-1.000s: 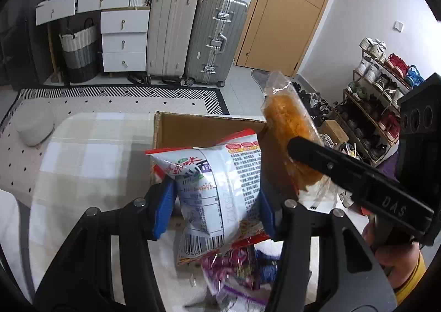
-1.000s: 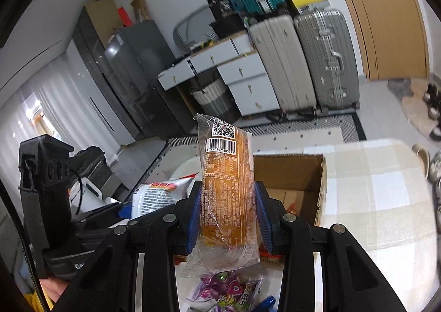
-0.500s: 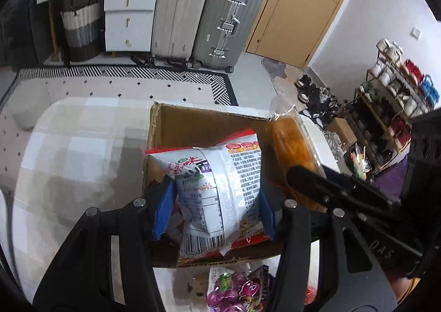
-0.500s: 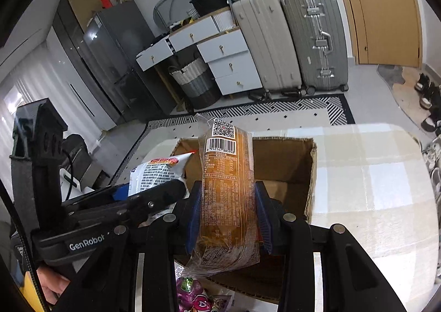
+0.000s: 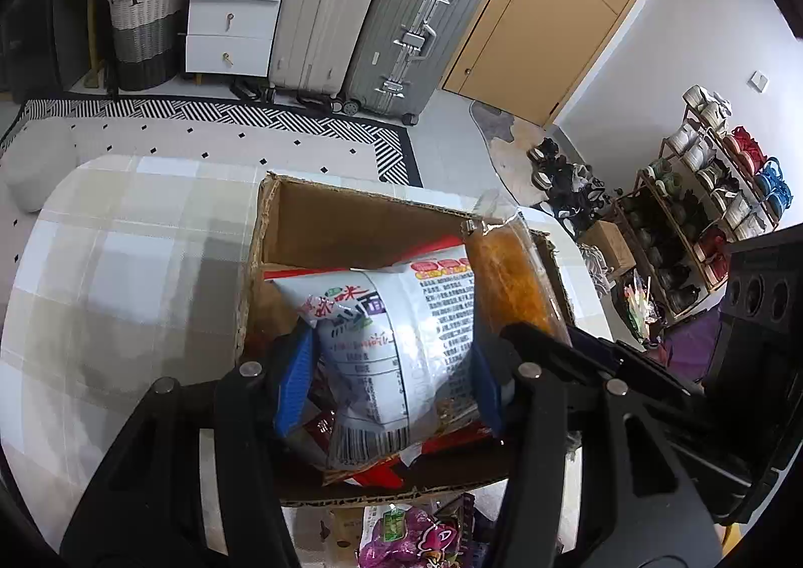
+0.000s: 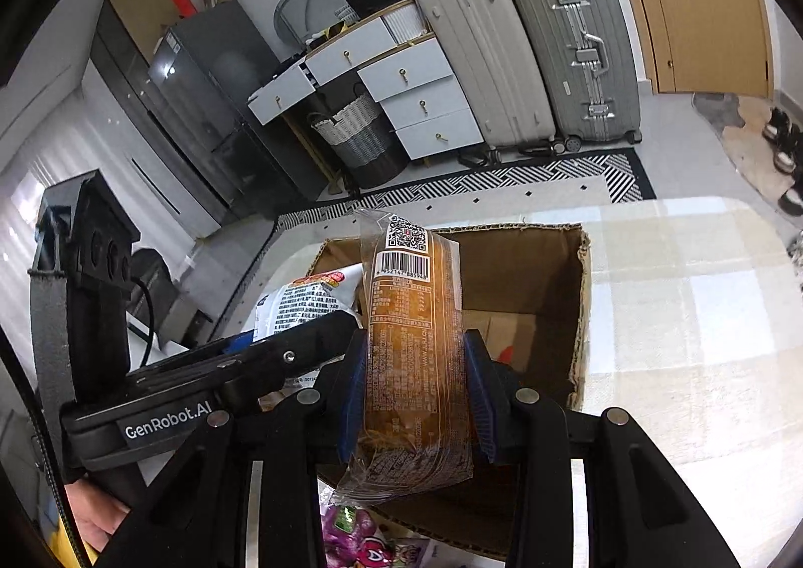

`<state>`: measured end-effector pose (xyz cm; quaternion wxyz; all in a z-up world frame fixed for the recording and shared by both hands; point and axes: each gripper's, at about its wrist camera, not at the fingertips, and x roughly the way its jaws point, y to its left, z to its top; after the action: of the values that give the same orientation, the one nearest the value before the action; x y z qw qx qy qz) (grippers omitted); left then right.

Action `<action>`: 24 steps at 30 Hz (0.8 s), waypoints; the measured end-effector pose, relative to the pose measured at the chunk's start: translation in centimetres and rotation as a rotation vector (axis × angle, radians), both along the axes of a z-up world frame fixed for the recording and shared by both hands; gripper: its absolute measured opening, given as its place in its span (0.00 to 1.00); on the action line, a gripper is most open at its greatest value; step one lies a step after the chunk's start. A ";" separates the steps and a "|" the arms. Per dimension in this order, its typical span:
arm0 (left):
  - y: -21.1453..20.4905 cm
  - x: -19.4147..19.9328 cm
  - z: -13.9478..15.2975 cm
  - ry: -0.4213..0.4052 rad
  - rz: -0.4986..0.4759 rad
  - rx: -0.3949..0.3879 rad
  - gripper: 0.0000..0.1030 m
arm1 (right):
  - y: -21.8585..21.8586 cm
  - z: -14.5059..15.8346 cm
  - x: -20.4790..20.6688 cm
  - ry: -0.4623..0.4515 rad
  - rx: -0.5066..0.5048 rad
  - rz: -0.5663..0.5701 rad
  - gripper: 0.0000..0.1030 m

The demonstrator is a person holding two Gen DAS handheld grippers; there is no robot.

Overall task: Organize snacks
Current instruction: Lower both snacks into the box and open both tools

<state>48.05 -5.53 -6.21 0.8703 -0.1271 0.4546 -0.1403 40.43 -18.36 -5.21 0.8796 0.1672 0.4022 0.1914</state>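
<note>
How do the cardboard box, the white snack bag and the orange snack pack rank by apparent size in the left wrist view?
1. cardboard box
2. white snack bag
3. orange snack pack

The bag is nearest the camera, so its lead over the pack is unsure.

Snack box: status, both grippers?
Left gripper shut on white snack bag, over cardboard box. Right gripper shut on orange packet, beside it. Nothing blocking; purple packets outside.

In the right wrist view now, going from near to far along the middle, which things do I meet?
Purple candy bag → orange snack pack shut in the right gripper → cardboard box → striped rug → white drawer unit.
</note>
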 end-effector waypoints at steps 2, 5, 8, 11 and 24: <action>0.1 -0.5 0.0 0.011 0.003 -0.010 0.50 | 0.0 0.0 0.1 -0.002 0.003 0.000 0.36; 0.7 -1.1 0.1 0.010 0.025 -0.008 0.57 | 0.1 0.3 0.1 -0.008 0.011 -0.007 0.38; 1.3 -1.4 0.4 -0.006 0.039 -0.011 0.65 | 0.1 0.8 -0.1 -0.033 -0.002 -0.012 0.45; 2.4 -2.2 1.0 -0.016 0.042 -0.019 0.73 | 0.3 1.5 -0.5 -0.047 -0.014 -0.022 0.47; 3.6 -8.8 5.6 -0.085 0.017 -0.001 0.77 | -0.5 6.6 -7.5 -0.173 -0.018 -0.047 0.47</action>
<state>39.26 -1.94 -0.63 0.8899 -0.1251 0.4162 -0.1385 32.97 -18.84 1.44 0.9167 0.1515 0.3225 0.1810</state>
